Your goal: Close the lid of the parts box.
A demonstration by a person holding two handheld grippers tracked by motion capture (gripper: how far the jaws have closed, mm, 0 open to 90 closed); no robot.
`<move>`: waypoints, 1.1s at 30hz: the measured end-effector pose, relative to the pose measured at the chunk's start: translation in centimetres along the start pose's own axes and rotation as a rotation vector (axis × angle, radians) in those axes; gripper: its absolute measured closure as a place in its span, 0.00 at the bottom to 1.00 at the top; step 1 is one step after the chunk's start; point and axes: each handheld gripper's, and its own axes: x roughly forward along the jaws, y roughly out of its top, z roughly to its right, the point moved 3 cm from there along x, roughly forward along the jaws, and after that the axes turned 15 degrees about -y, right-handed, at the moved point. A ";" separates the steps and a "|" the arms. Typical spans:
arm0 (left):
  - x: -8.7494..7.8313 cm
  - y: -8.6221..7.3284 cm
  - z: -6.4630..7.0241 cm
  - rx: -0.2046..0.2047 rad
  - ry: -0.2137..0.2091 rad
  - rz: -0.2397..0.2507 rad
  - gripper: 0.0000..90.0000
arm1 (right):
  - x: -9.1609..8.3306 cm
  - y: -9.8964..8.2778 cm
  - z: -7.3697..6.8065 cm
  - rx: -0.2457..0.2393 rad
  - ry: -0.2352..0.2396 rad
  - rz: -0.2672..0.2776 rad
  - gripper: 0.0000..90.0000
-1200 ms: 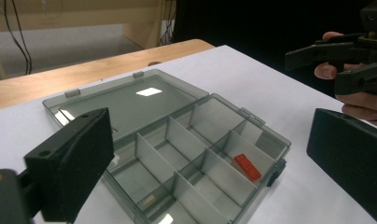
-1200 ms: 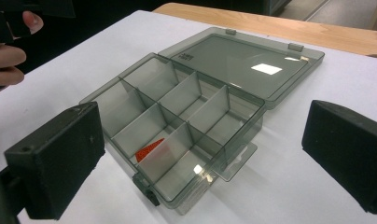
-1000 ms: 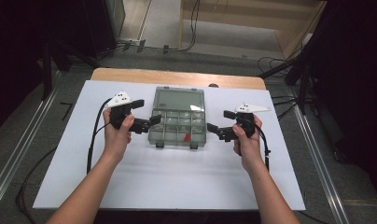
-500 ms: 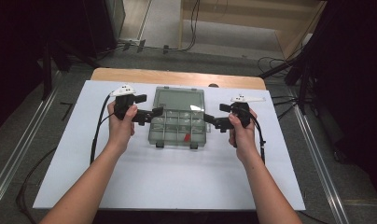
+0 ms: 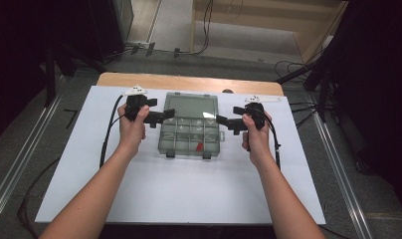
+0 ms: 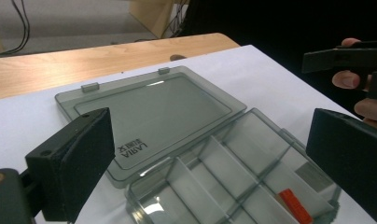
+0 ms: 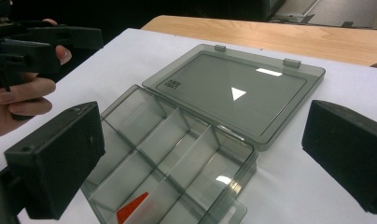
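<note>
Clear plastic compartment box (image 5: 190,130) sits mid-desk toward the far edge, lid (image 5: 190,106) flipped flat open behind the tray. Left gripper (image 5: 165,116) and right gripper (image 5: 222,120) flank it, fingers on both spread wide, holding nothing. One small red part (image 6: 295,204) lies in a near-edge compartment. Box looks light, rigid, slick, with thin brittle walls, so it will likely skid if pushed. Best hold: pinch the lid's free edge or a tray side wall, bracing with the other gripper.
</note>
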 end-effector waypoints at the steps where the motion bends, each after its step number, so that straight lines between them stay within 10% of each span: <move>1: 0.1 0.0 -0.2 -0.005 -0.001 -0.002 0.01 | 0.2 0.1 0.1 0.005 0.003 -0.002 0.00; 23: 1.8 -0.2 -4.3 -0.161 0.051 -0.008 0.19 | 4.7 0.5 1.4 0.071 0.044 -0.064 0.00; 33: 2.3 -0.4 -6.0 -0.253 0.076 -0.025 0.36 | 6.6 1.0 0.9 0.142 -0.021 -0.136 0.26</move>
